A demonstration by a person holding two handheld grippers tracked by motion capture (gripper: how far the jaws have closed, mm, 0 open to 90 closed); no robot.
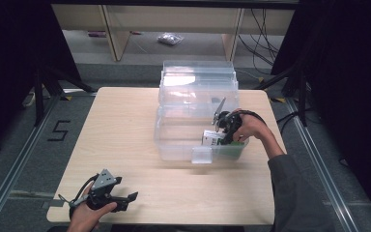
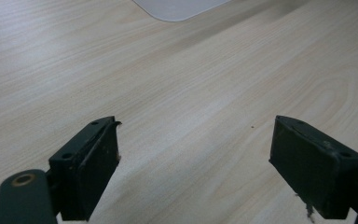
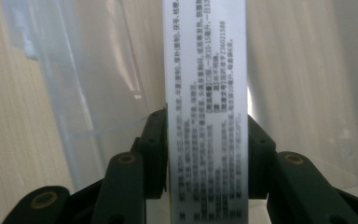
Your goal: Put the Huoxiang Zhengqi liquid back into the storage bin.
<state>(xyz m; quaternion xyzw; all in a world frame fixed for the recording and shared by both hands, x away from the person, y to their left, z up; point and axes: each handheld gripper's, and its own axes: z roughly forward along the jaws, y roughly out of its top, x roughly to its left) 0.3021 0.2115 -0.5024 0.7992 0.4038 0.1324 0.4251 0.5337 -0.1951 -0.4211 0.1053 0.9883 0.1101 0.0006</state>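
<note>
My right gripper [image 1: 226, 131] clamps a small white-and-green box [image 1: 213, 138] inside the clear bin [image 1: 174, 140]; my left gripper [image 1: 125, 199] is idle and spread wide.

In the right gripper view the box [image 3: 205, 112] is a narrow white face covered in fine print, pinched between my 2 jaws over the bin's clear wall [image 3: 98, 84]. The box sits in the bin's near right corner, my right hand [image 1: 249, 126] reaching over the rim. My left hand [image 1: 89, 215] rests well apart from the bin, by the near left edge of the wooden table [image 1: 125, 125], both jaws parted over bare wood [image 2: 191, 102], holding nothing.
</note>
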